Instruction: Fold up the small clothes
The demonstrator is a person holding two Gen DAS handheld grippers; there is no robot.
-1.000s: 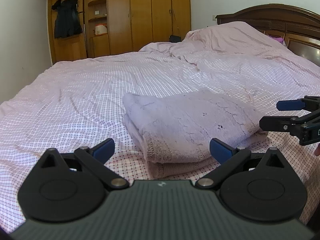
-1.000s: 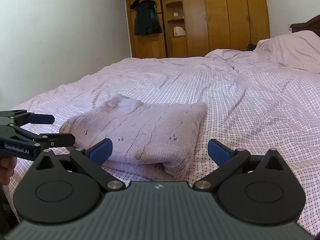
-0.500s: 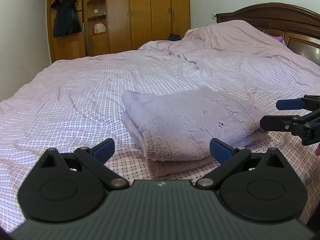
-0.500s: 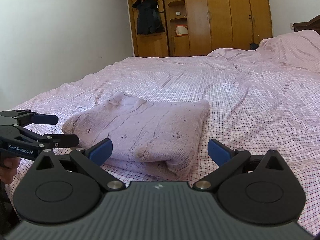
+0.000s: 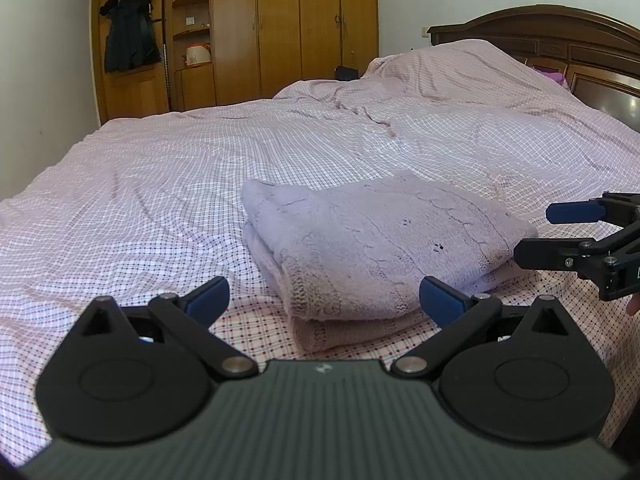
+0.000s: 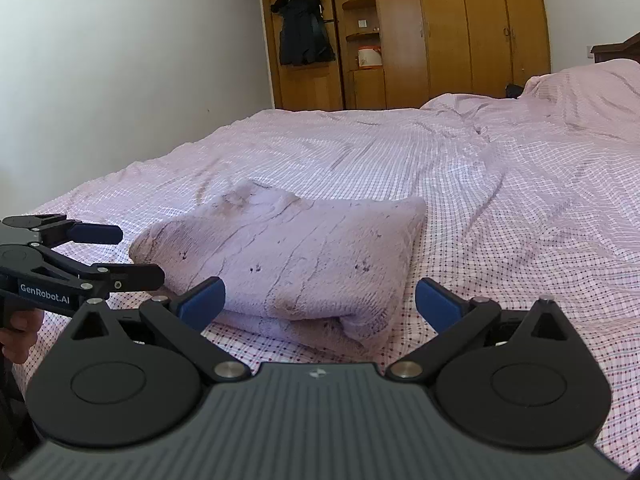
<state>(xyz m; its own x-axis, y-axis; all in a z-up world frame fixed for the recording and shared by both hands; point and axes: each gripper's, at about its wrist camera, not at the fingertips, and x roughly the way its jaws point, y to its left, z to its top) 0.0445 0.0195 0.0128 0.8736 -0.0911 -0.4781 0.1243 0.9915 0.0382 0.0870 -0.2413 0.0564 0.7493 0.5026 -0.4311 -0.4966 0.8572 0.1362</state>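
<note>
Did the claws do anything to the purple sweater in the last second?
No. Both the left claw and the right claw stayed open and empty, just drifting slightly near the folded sweater. The sweater stayed folded in the same spot on the checked bedsheet.

folded sweater (image 6: pixel 304 256) on bed (image 6: pixel 500 184), right tool (image 6: pixel 318 300) spread

"GenRobot.AI" is printed on the left claw (image 6: pixel 116 256) body.

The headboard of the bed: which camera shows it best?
The left wrist view: the dark carved wooden headboard spans the upper right behind the bedding. The right wrist view catches only a dark corner at the right edge.
</note>
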